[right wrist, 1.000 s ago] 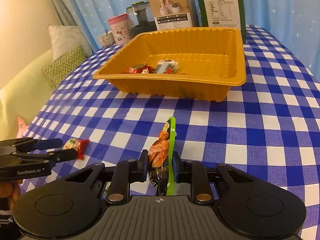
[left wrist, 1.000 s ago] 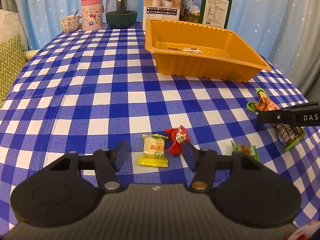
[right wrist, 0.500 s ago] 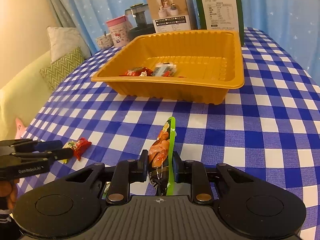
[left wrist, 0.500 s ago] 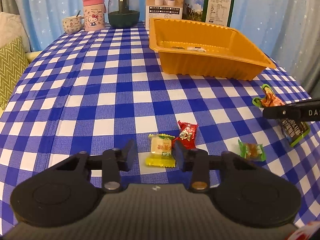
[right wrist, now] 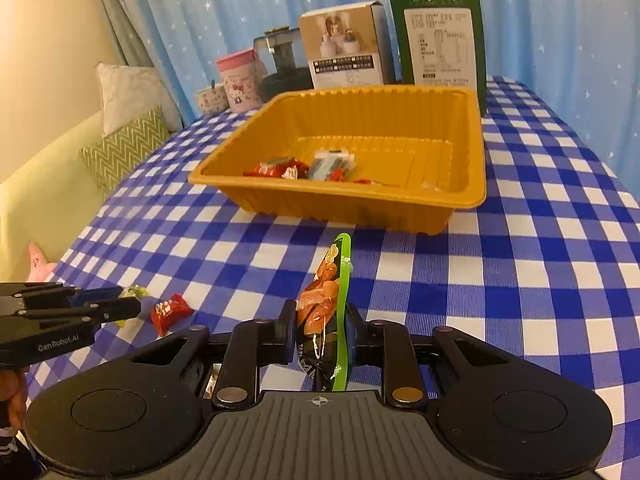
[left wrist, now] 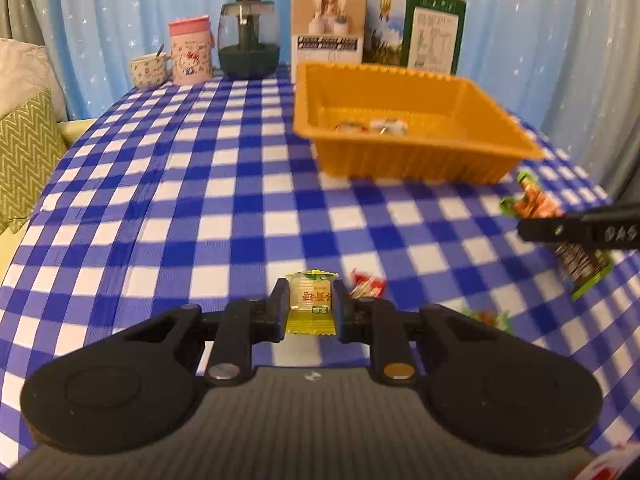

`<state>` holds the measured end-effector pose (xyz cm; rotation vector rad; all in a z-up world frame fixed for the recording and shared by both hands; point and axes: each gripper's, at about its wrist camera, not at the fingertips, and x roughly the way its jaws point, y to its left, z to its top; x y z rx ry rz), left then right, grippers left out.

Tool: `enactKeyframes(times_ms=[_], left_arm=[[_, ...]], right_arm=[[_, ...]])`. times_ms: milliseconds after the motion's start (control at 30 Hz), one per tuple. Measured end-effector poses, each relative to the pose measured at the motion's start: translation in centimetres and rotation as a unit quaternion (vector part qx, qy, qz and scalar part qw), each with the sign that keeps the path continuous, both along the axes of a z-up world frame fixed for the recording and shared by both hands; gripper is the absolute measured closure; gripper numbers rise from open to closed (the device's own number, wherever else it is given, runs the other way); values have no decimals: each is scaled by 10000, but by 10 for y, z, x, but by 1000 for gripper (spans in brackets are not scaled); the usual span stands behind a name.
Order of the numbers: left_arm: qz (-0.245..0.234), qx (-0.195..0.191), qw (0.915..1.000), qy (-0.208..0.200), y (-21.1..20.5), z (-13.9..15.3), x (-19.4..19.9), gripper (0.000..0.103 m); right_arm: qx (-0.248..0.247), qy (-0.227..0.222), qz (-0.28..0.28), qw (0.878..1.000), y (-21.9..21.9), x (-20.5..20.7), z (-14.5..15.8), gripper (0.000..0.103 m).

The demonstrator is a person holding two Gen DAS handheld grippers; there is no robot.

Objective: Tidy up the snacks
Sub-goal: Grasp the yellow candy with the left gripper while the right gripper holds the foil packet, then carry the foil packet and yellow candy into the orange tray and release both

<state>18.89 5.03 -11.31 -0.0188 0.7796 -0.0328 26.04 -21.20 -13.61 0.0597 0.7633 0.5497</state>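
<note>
My left gripper (left wrist: 310,306) is shut on a yellow wrapped candy (left wrist: 311,303) and holds it above the checked tablecloth. A red candy (left wrist: 366,283) and a green candy (left wrist: 486,316) lie on the cloth just to its right. My right gripper (right wrist: 318,330) is shut on a green and orange snack packet (right wrist: 326,312), held upright above the table. The packet also shows in the left wrist view (left wrist: 560,232). The orange tray (right wrist: 400,200) stands ahead and holds a few wrapped snacks (right wrist: 304,168). The left gripper (right wrist: 100,306) shows at the left of the right wrist view, beside the red candy (right wrist: 170,312).
Two cartons (left wrist: 328,36) (left wrist: 432,32), a dark glass jar (left wrist: 248,46), a pink mug (left wrist: 190,52) and a small cup (left wrist: 148,70) stand along the table's far edge. Cushions (right wrist: 128,148) lie on a sofa to the left.
My left gripper closed on the yellow candy and lifted it off the cloth. My right gripper moved up and nearer to the tray with its packet.
</note>
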Motion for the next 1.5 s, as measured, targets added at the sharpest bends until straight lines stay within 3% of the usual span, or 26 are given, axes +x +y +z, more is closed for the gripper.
enactKeyframes(times_ms=[267,800,1167,1500], left_arm=[[-338,-84,9988,-346,-27,29,18,84],[-731,-219,9947,-695,-55,54,74,84],[-622,-358,9926,-975,-45,70,126,84],[-470,-649,9933,-838,-33,57,163,84]], right_arm=[[100,-204,-53,9997,1,0,16,79],[398,-552,-294,9973,-3,21,51,79],[584,-683,-710,9934,-15,70,69,79],[601,-542,-962,9921,-15,113,58,79]])
